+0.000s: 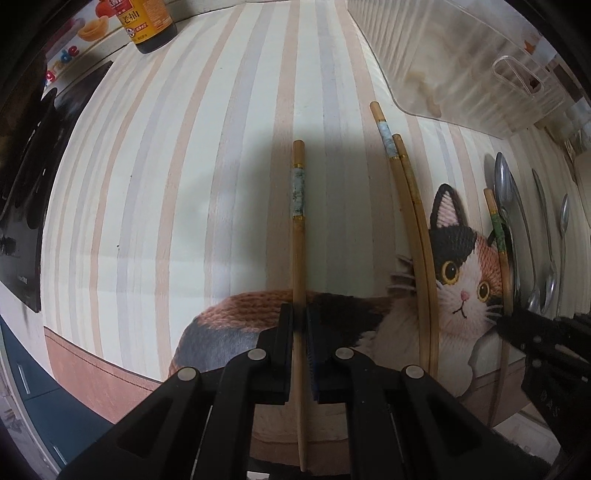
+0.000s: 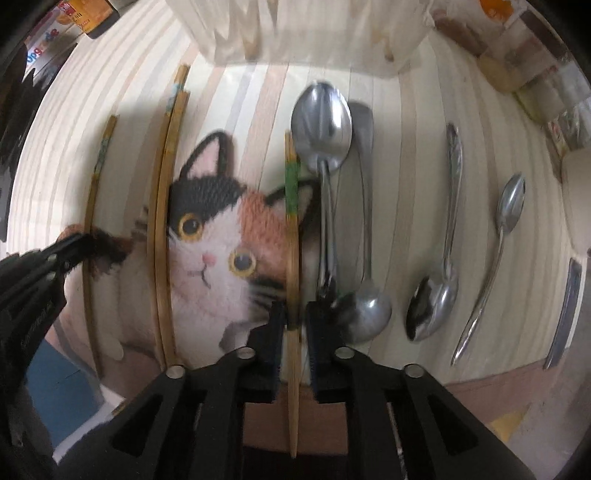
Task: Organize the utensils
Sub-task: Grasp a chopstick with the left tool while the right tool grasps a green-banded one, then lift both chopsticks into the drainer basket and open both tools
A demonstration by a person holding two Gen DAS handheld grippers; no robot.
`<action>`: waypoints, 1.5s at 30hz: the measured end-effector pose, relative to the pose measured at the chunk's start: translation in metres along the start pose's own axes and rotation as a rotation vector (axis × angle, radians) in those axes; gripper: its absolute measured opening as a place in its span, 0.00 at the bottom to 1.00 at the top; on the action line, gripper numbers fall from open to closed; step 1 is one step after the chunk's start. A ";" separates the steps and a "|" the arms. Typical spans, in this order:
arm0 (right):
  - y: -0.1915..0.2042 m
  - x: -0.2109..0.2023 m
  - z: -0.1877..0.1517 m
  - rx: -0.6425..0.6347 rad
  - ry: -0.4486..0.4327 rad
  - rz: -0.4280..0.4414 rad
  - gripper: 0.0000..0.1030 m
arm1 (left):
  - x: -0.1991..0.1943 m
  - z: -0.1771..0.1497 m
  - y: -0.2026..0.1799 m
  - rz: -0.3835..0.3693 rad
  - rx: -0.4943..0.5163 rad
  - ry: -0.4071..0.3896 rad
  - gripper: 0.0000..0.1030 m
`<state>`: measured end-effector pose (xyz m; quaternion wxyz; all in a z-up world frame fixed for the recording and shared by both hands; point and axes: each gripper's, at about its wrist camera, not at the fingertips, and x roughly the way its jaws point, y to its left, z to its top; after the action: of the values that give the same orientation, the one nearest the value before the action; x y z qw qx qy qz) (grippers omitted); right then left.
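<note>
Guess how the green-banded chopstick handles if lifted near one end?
The green-banded chopstick looks thin, straight and wooden: probably stiff and light. Held near one end, its long free length may droop or pivot. Its smooth shaft could slip, and it might roll into the spoon beside it.

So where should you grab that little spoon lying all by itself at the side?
Grab the small spoon around the middle of its thin handle, coming straight down from above, with a finger on each side. It lies flat on the mat, with clear space around it.

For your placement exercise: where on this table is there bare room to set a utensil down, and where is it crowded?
Free: the striped cloth between the sauce bottle and the blue-banded chopstick. Crowded: around the green-banded chopstick and the spoons.
</note>
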<state>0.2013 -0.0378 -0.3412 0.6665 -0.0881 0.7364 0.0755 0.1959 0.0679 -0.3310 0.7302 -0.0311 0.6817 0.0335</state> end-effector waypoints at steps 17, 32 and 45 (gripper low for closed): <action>-0.011 -0.002 -0.014 0.030 -0.054 0.030 0.07 | 0.001 0.003 0.022 0.006 -0.029 0.000 0.04; -0.031 -0.083 -0.023 0.063 -0.246 0.203 0.07 | -0.099 0.010 0.031 -0.003 -0.057 -0.191 0.04; -0.099 -0.202 0.063 0.163 -0.474 0.277 0.07 | -0.210 0.104 -0.022 -0.148 0.034 -0.393 0.04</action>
<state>0.3047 -0.1134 -0.1461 0.8082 0.0873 0.5689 0.1248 0.2866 0.0544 -0.1147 0.8501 -0.0618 0.5223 -0.0264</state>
